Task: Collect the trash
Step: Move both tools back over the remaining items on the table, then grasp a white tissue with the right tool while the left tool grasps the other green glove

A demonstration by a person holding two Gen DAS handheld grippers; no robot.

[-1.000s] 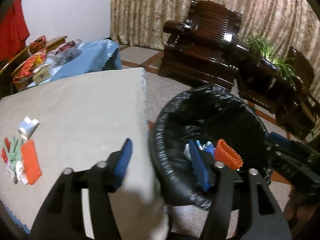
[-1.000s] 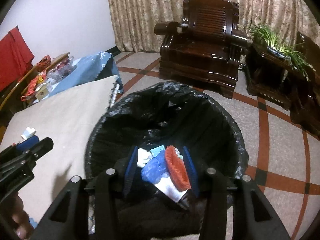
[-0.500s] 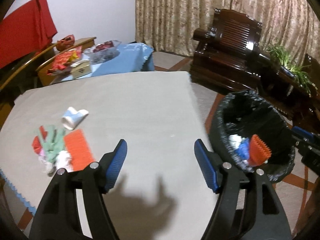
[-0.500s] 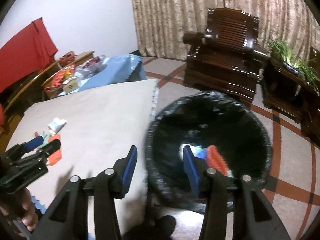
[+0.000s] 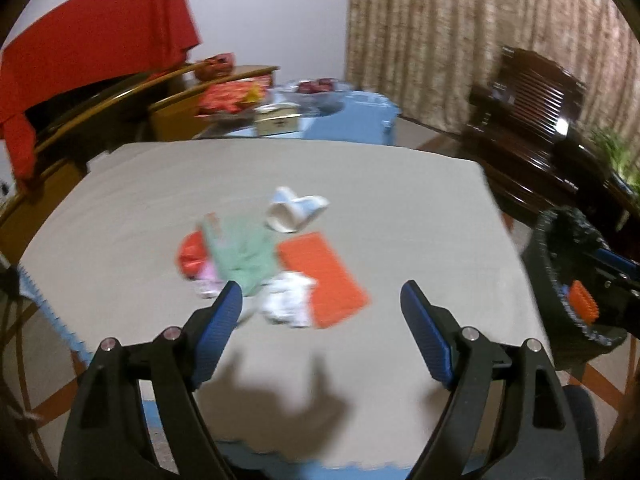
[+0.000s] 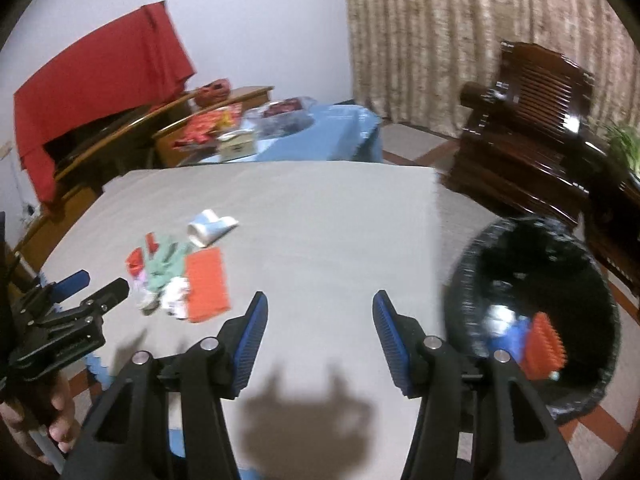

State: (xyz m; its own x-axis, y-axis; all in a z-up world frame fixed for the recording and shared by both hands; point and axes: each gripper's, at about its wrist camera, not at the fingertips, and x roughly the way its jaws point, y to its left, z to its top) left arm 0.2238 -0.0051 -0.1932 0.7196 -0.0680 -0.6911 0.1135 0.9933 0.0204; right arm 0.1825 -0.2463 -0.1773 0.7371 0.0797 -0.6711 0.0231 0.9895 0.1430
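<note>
A pile of trash lies on the beige table (image 5: pixel 400 208): an orange ridged sheet (image 5: pixel 324 284), a white crumpled paper (image 5: pixel 286 304), a green wrapper (image 5: pixel 244 256), a red piece (image 5: pixel 192 256) and a crushed white cup (image 5: pixel 296 210). My left gripper (image 5: pixel 322 334) is open and empty just short of the pile. My right gripper (image 6: pixel 318 340) is open and empty over the table, right of the pile (image 6: pixel 180 280). The black-lined bin (image 6: pixel 536 312) stands on the floor to the right and holds an orange piece (image 6: pixel 544 344) and blue and white scraps.
A dark wooden armchair (image 6: pixel 532 128) stands behind the bin. A blue-covered table (image 6: pixel 316 136) with a box and clutter is beyond the beige table. A red cloth (image 6: pixel 100 84) hangs over wooden furniture at left. The left gripper shows in the right wrist view (image 6: pixel 76 300).
Both grippers swung left from over the bin to over the table. The right gripper let go of the trash into the bin and opened. The left gripper is now facing the pile.
</note>
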